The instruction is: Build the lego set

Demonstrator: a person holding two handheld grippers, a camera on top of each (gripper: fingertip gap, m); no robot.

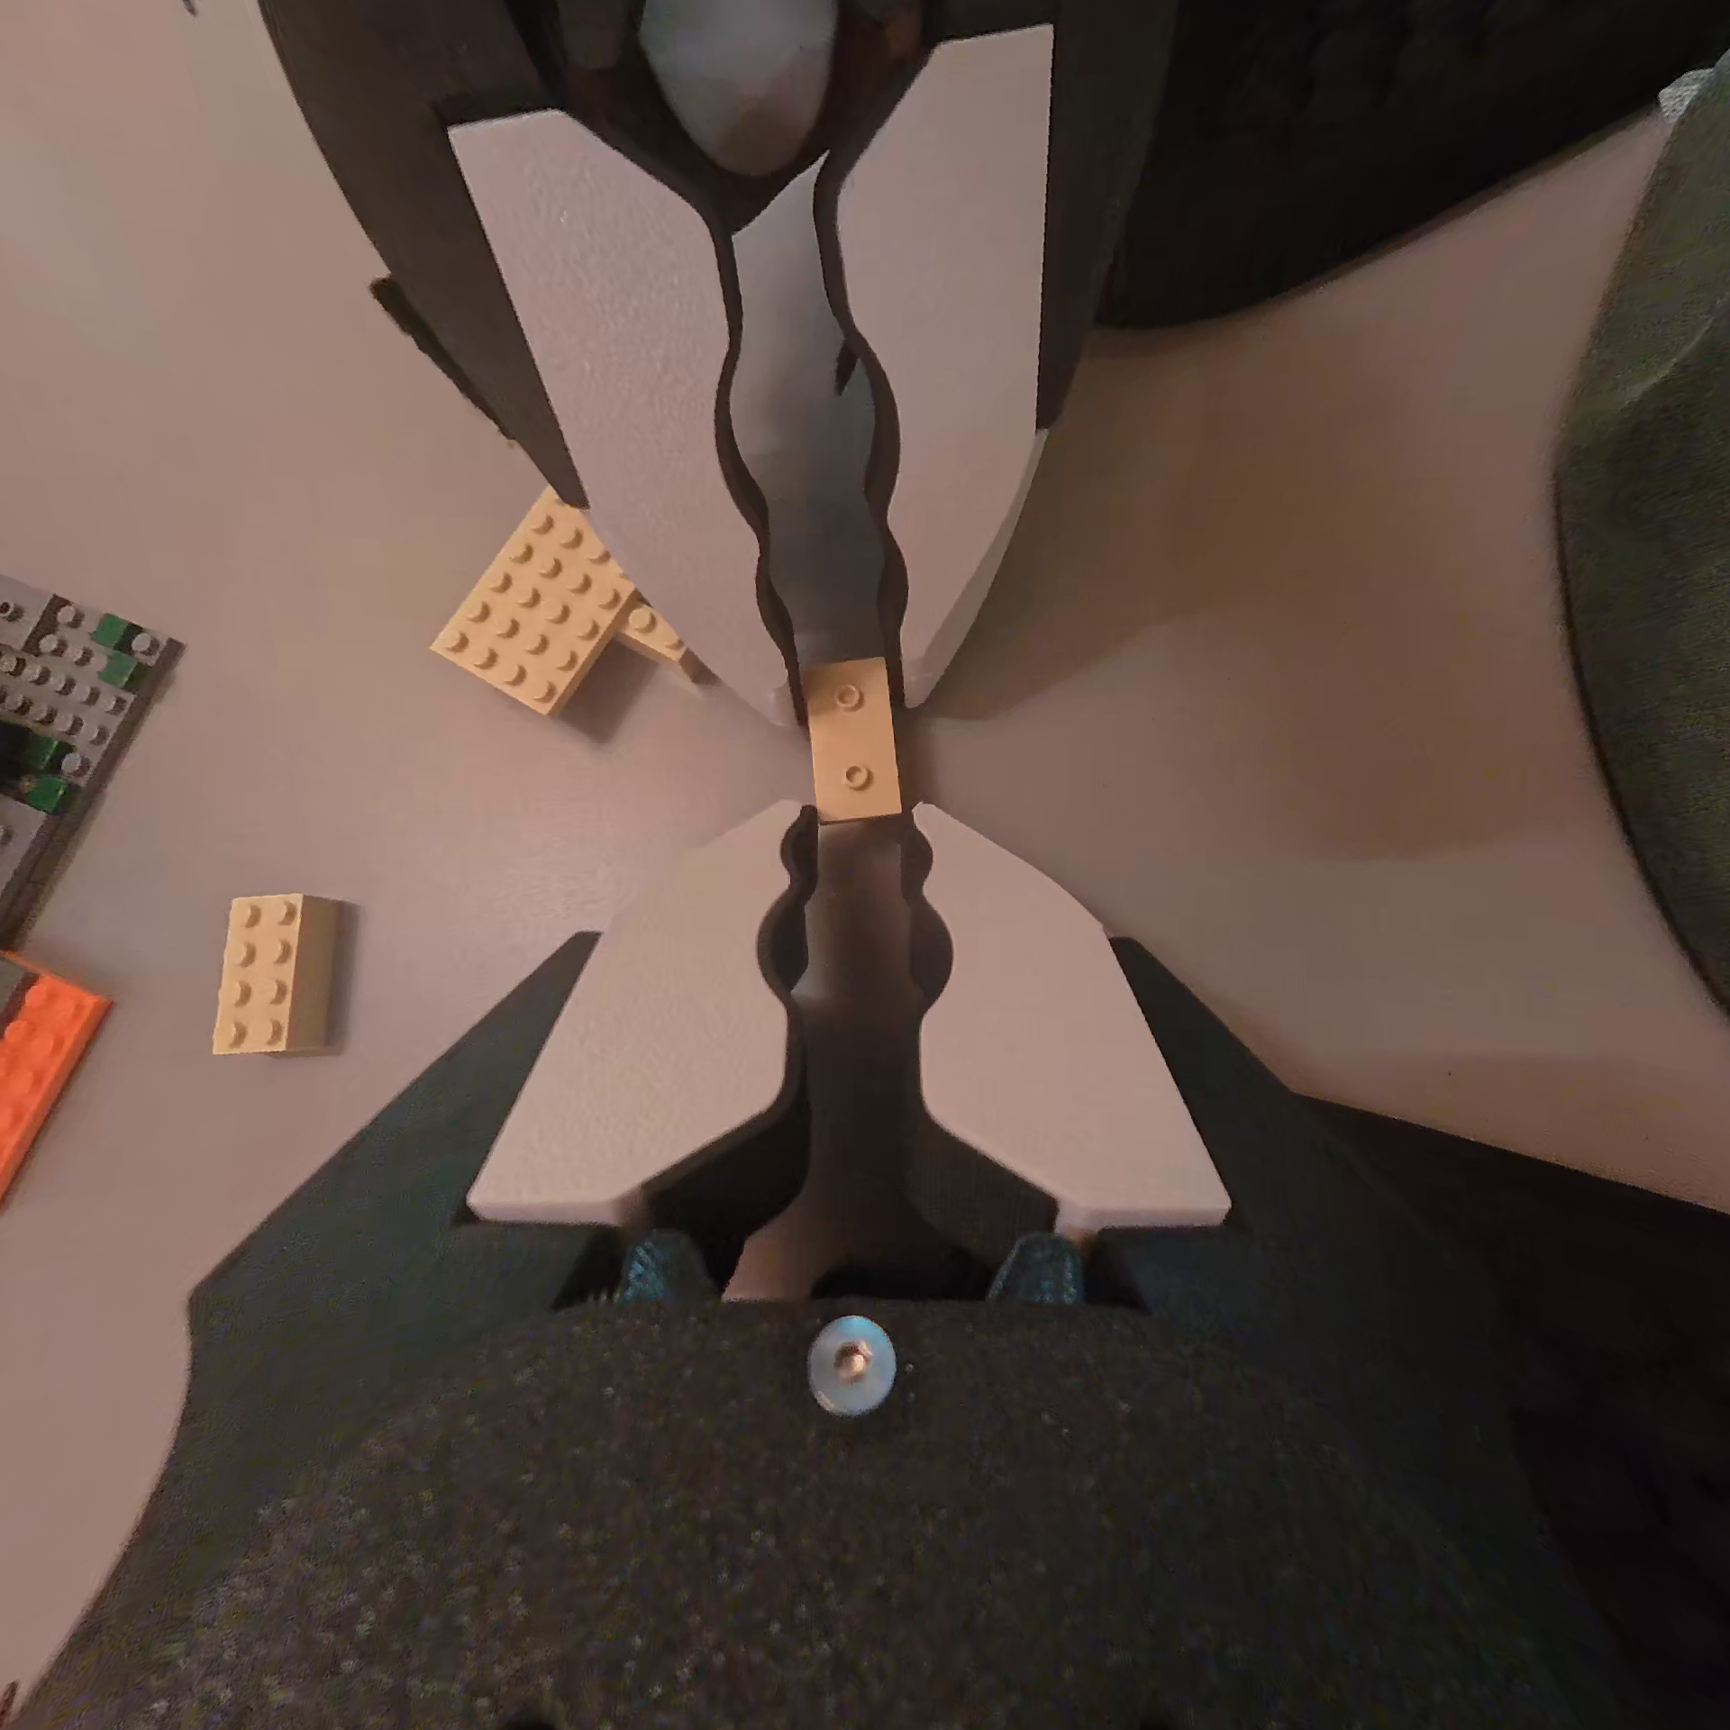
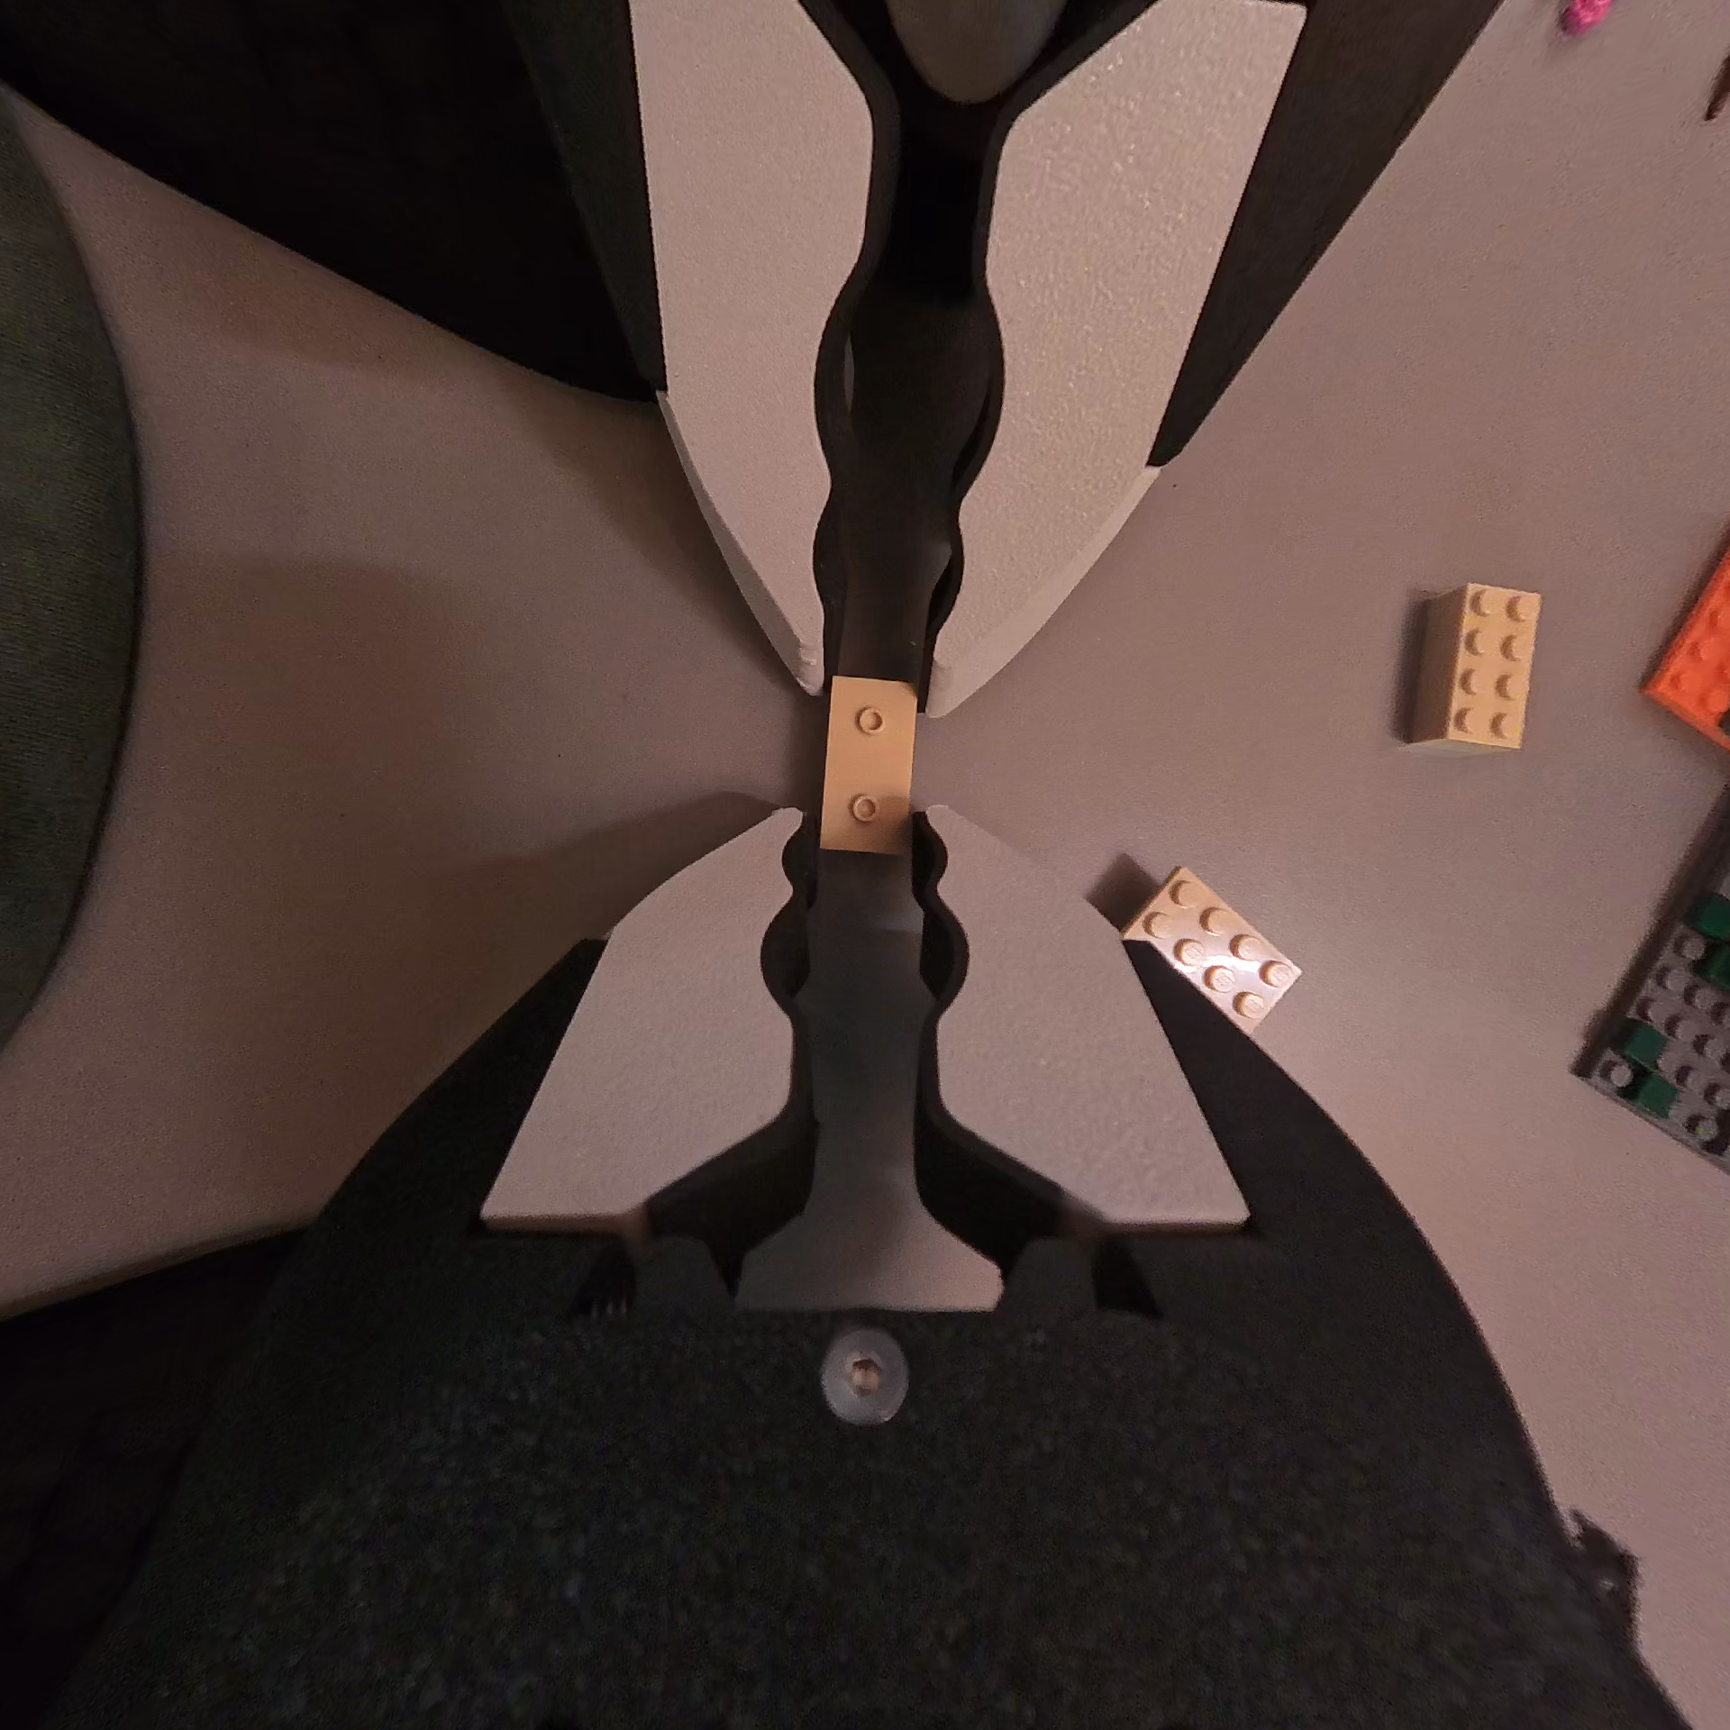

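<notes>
Two pairs of tongs meet tip to tip over a pale counter (image 1: 1217, 655), sharing one small tan lego plate (image 1: 855, 740) between them. The plate is narrow, with two studs in a row, and it is lifted clear of the counter.

In the left wrist view, the left tongs (image 1: 857, 819) reach up from the bottom of the frame, nearly closed, their pale fingers (image 1: 674, 1011) pinching the near end of the plate. The right tongs (image 1: 847, 693) come down from the top and clamp the far end.

In the right wrist view the arrangement is mirrored: the right tongs (image 2: 861, 828) rise from the bottom, closed narrowly on the near end of the tan plate (image 2: 868, 763), and the left tongs (image 2: 871, 688) grip the other end from above.

Loose pieces lie on the counter to one side. A tan two-by-four brick (image 1: 274, 974) sits alone. A wide tan studded plate (image 1: 534, 608) lies partly behind a finger of the right tongs, with a smaller tan piece (image 1: 655, 632) tucked just beside it; its shape is hard to tell. At the frame edge are a grey baseplate (image 1: 65, 711) carrying green and grey pieces, and an orange plate (image 1: 37, 1067) just beside it.

A dark green cushioned shape (image 1: 1657, 562) borders the counter on the opposite side
</notes>
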